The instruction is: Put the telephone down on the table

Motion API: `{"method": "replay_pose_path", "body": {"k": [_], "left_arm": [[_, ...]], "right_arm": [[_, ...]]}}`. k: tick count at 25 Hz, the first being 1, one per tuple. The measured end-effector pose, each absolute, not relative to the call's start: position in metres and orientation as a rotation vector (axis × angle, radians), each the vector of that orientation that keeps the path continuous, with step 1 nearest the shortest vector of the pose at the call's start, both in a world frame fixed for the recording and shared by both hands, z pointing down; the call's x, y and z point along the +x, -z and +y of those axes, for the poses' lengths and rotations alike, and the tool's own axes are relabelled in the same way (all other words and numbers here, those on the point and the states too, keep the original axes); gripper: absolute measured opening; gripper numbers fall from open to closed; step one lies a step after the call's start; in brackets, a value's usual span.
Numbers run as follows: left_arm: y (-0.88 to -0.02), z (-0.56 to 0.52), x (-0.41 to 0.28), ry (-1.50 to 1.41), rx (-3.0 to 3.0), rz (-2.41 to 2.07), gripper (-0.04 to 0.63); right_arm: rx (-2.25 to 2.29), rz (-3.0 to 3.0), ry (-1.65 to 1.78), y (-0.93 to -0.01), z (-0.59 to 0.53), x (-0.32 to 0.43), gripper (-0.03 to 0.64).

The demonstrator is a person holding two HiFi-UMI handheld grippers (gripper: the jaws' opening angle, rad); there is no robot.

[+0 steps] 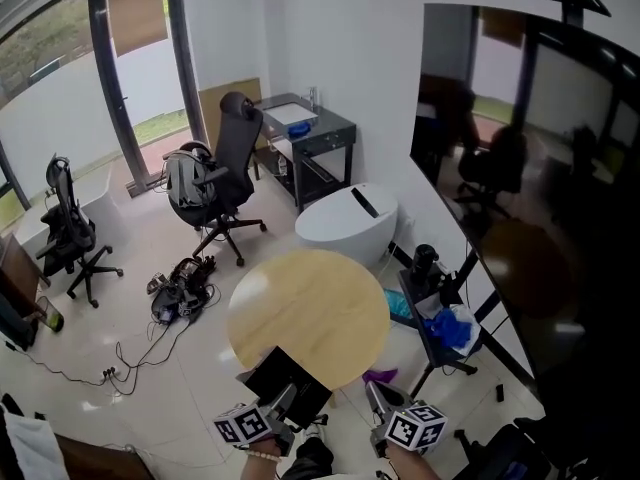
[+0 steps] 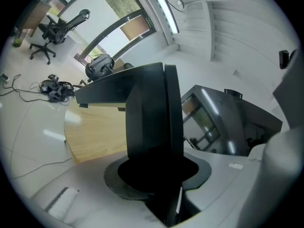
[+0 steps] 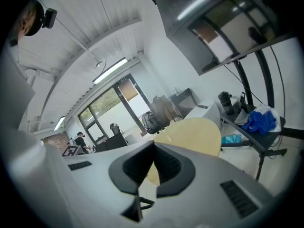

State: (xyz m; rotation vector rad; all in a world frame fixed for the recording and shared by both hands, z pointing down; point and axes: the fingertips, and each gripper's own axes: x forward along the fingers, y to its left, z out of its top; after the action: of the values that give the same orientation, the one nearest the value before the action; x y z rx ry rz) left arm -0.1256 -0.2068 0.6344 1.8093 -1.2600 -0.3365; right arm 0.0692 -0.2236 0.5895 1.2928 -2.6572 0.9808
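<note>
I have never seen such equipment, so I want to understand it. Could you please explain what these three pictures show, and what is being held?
No robot: a person holds a hand-held gripper in each hand. One picture comes from a camera on the head, looking down; the other two come from cameras on the grippers. The left hand-held gripper clamps a black telephone by the near edge of the round wooden table, whose top looks bare. The right hand-held gripper is shut and empty.
</note>
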Motion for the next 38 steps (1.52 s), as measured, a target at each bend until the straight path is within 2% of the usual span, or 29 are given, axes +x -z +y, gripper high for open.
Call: {"method": "replay_pose_path", "body": {"k": [15,38], "left_arm": [[-0.662,-0.318,-0.120,0.139,1.915,-0.998,0.172],[-0.785,-0.443,-0.073,-0.215,1.958,-0.481,0.172]], "right_arm": [[1.403,-2.613,-0.991,-0.591,-0.315,0.039,0.002],[1.532,-2.433,-1.001,-0.642,-0.382,0.026,0.002]]}}
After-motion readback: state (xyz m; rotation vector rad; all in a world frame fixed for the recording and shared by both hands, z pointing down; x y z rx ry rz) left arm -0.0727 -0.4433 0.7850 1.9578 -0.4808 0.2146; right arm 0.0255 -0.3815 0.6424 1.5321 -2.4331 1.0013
